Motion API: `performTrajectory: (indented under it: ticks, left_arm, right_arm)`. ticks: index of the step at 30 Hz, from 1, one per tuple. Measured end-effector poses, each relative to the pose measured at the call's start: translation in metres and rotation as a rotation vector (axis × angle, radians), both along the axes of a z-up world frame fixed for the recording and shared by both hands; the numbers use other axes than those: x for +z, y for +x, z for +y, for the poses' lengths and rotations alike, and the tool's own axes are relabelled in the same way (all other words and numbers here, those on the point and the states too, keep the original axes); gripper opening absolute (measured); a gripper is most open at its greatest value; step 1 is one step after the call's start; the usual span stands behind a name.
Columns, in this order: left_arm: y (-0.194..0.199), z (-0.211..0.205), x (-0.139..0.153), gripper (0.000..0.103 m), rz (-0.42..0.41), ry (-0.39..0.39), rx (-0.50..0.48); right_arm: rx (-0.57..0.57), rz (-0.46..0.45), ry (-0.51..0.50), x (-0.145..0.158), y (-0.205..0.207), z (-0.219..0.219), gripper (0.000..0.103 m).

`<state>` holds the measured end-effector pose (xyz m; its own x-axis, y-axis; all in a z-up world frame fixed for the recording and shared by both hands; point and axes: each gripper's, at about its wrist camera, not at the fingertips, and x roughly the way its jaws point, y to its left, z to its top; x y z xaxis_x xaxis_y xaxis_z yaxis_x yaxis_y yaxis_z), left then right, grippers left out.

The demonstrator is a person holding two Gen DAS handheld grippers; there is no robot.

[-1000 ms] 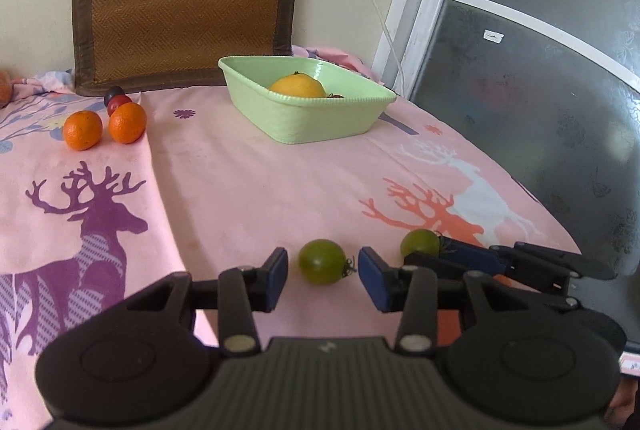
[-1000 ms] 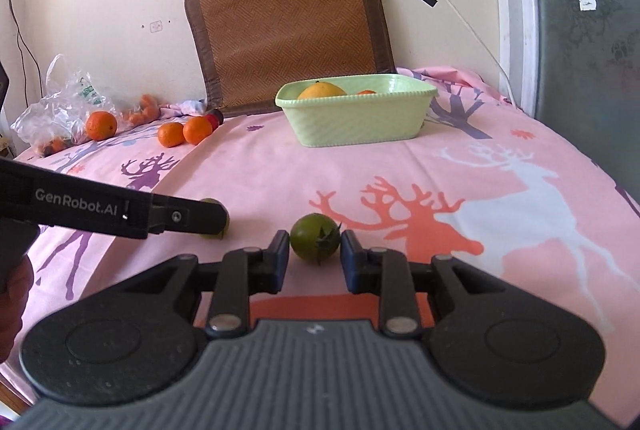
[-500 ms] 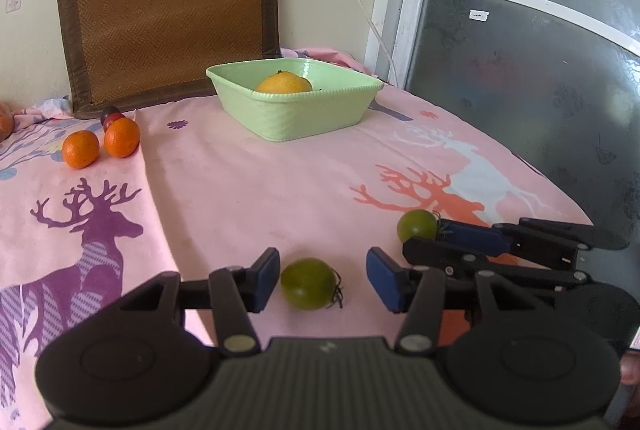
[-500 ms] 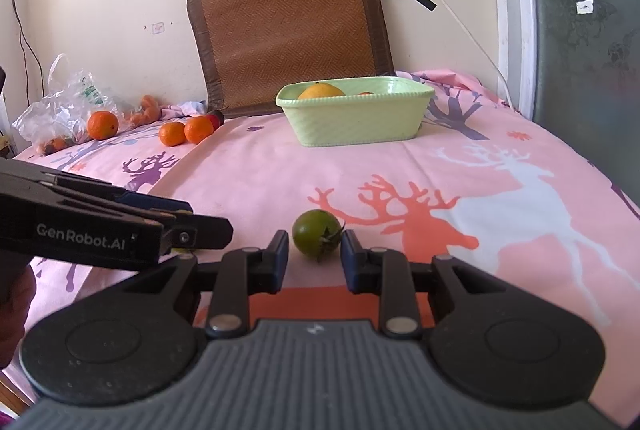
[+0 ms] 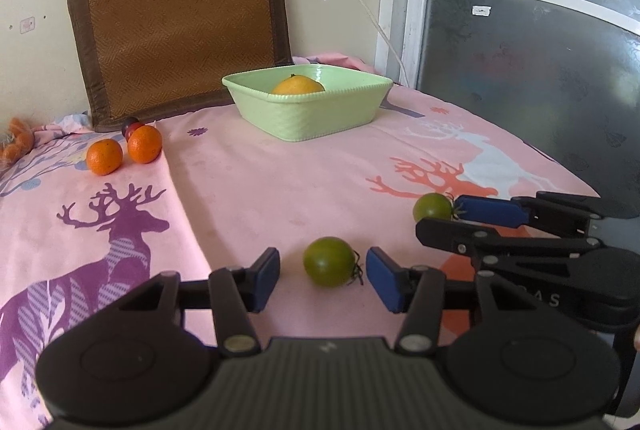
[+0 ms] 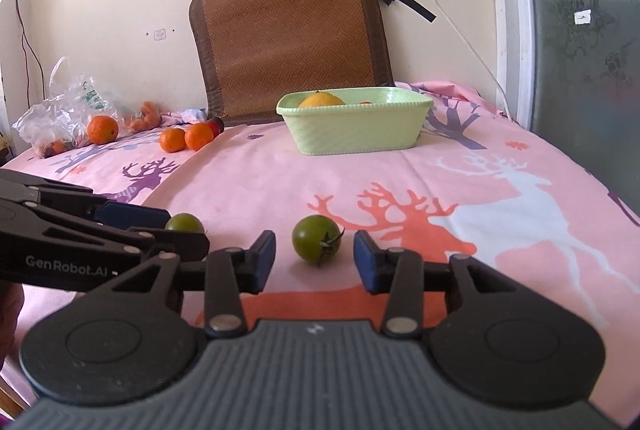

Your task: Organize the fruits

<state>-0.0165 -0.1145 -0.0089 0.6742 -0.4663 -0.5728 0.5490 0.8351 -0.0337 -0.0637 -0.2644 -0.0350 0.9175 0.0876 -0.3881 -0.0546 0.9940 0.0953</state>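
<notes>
Tomatoes wait on the pink cloth — each tool, left tool [image 5: 322, 278] and right tool [image 6: 314, 256], spread around its own green tomato [image 5: 329, 261] [image 6: 316, 239], untouched, seemingly bound for the green basket [image 5: 316, 117].

The right gripper [image 6: 314, 262], whose blue-padded fingers were pinched against a small green tomato with a dark stem [image 6: 316, 238] a second ago, now stands spread apart, the tomato lying free on the pink deer-print cloth [image 6: 400, 173] between them. The left gripper [image 5: 322, 280] has drawn nearer its own round green tomato [image 5: 329, 261], which now sits between its open blue pads.
</notes>
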Motion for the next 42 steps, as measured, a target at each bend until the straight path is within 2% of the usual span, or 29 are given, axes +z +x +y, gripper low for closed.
performTrajectory:
  ticks: [5, 7, 8, 9, 12, 15, 20, 23, 25, 29, 32, 35, 37, 42]
  left_arm:
    - [0.002, -0.002, -0.003, 0.046, 0.005, 0.007, -0.007]
    - [0.003, -0.002, -0.003, 0.037, 0.004, 0.006, -0.012]
    - [0.003, -0.002, -0.003, 0.035, 0.005, 0.006, -0.017]
    - [0.003, -0.002, -0.003, 0.031, 0.004, 0.006, -0.023]
    - [0.008, -0.002, 0.000, 0.030, 0.019, -0.003, -0.037]
    - [0.023, -0.002, 0.013, 0.030, 0.039, -0.050, -0.054]
    - [0.079, -0.012, 0.060, 0.030, 0.015, -0.141, -0.060]
    - [0.124, -0.026, 0.080, 0.031, 0.002, -0.188, -0.047]
    - [0.157, -0.034, 0.084, 0.031, 0.027, -0.209, -0.032]
    - [0.219, -0.044, 0.069, 0.031, 0.142, -0.245, 0.022]
    - [0.245, -0.050, 0.053, 0.031, 0.178, -0.215, 0.044]
    - [0.254, -0.057, 0.042, 0.032, 0.180, -0.173, 0.056]
    - [0.252, -0.061, 0.038, 0.040, 0.160, -0.139, 0.061]
    - [0.231, -0.060, 0.045, 0.044, 0.118, -0.088, 0.093]
  right_arm:
    - [0.003, 0.004, -0.003, -0.001, 0.002, 0.000, 0.046]
    - [0.007, 0.012, -0.015, -0.002, 0.004, 0.002, 0.044]
    - [0.006, 0.016, -0.019, -0.003, 0.005, 0.002, 0.040]
    - [0.010, 0.021, -0.023, -0.003, 0.006, 0.002, 0.029]
    - [0.022, -0.003, -0.014, 0.001, 0.007, 0.000, 0.029]
    - [0.023, -0.051, -0.019, 0.014, 0.017, -0.007, 0.029]
    - [-0.003, -0.127, 0.011, 0.046, 0.060, -0.031, 0.029]
    - [-0.032, -0.130, 0.043, 0.057, 0.100, -0.047, 0.029]
    - [-0.034, -0.098, 0.070, 0.056, 0.125, -0.055, 0.029]
    - [-0.040, -0.047, 0.066, 0.048, 0.161, -0.060, 0.029]
    - [-0.028, -0.026, 0.055, 0.041, 0.173, -0.058, 0.031]
    - [-0.025, -0.023, 0.033, 0.036, 0.179, -0.057, 0.031]
    - [-0.029, -0.039, 0.029, 0.036, 0.177, -0.059, 0.031]
    - [-0.057, -0.054, 0.092, 0.040, 0.167, -0.066, 0.031]
